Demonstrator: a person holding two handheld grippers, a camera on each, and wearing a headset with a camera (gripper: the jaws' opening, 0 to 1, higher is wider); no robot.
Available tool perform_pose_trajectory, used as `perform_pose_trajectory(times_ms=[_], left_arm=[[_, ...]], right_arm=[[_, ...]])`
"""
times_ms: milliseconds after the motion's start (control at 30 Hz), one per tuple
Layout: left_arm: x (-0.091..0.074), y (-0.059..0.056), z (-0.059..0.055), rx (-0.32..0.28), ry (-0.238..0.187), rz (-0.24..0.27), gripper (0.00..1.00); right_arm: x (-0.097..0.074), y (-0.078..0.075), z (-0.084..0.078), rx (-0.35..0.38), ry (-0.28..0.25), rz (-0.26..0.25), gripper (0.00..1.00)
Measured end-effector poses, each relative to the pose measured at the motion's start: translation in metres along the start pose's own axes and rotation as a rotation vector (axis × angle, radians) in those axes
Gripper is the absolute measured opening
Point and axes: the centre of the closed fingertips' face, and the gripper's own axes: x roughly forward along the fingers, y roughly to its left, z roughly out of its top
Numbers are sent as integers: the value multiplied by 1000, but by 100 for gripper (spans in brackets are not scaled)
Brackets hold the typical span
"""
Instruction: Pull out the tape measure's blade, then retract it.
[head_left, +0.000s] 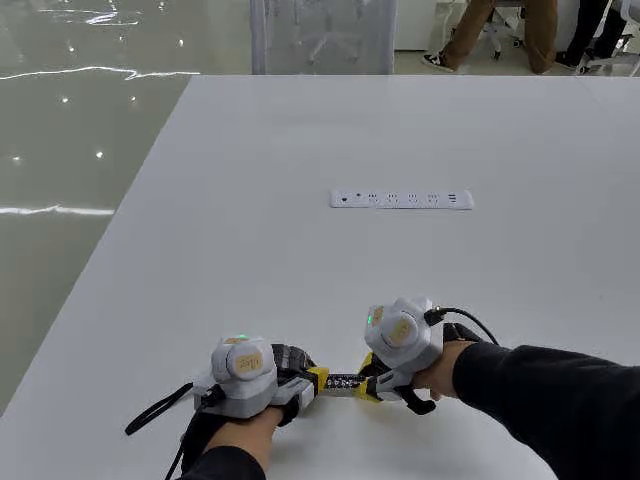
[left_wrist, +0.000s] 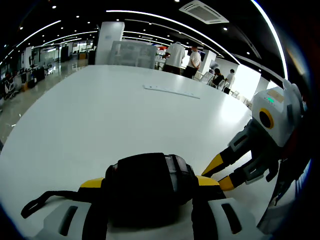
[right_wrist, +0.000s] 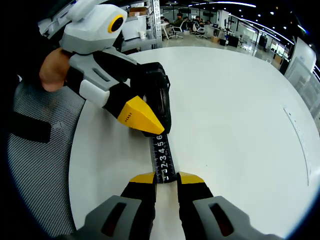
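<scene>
Bright, even overhead light washes the white bench (head_left: 400, 130), leaving only soft, short shadows. The polished floor (head_left: 90, 120) carries streaks of glare from ceiling strip lights (left_wrist: 165, 19). Both gripper views bend strongly toward their edges; focus is sharp.

On the counter (head_left: 300, 260), near its front edge, the tape measure (head_left: 290, 360) sits in the left gripper (head_left: 312, 382). Its blade (head_left: 343, 381) runs right into the right gripper (head_left: 366, 388). Well behind them lies the power strip (head_left: 401, 199).
</scene>
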Motion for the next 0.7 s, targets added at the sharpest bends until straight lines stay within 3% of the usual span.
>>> perform_pose_trajectory(times_ms=[300,700], left_arm=[[-1,0,0,-6,0,-1,64],[-1,1,1,-12,-3,-7,64]], right_arm=[[4,2,6,-25,-18,4,12],[11,7,16,-7,-50,15,12]])
